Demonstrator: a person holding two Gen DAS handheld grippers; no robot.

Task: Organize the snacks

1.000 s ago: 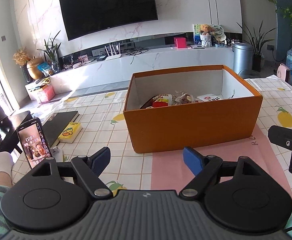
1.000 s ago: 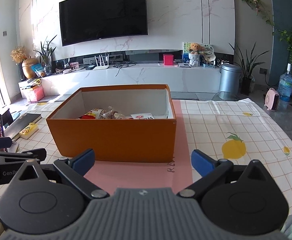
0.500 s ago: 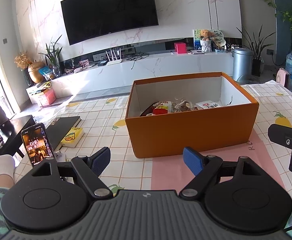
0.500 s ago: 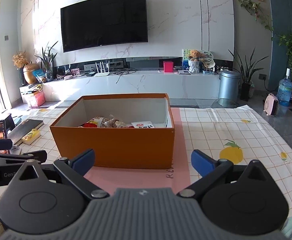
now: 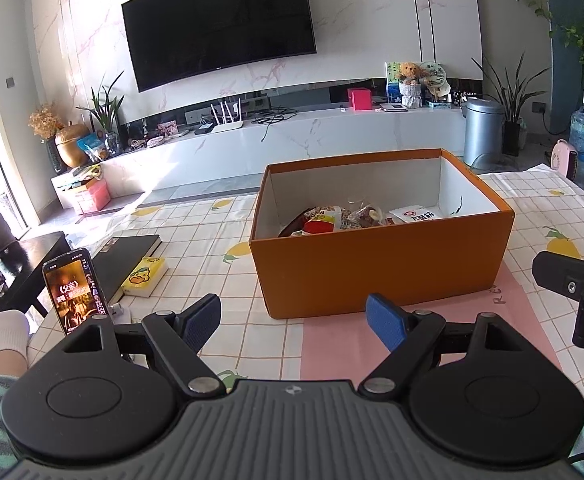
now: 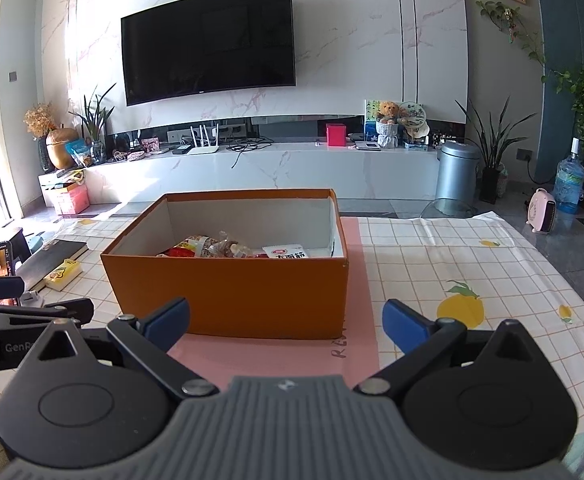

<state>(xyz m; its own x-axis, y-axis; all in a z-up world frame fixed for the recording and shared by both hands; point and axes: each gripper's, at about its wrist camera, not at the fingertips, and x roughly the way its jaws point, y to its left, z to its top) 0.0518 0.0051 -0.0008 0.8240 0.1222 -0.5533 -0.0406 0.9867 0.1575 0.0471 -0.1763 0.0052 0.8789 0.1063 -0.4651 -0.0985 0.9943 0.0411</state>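
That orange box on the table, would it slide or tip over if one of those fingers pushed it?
The orange box is low and wide with a flat base, so it would probably slide rather than tip. It sits partly on a smooth-looking pink mat, which may ease sliding. Only a few snack packets lie inside, so it is likely light; its thin open walls might flex.

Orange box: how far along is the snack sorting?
Several snack packets already lie inside the orange box. Nothing is in hand: the left tongs and right tongs are both open and empty, short of the box. No loose snacks are clearly visible on the tablecloth, so little seems left.
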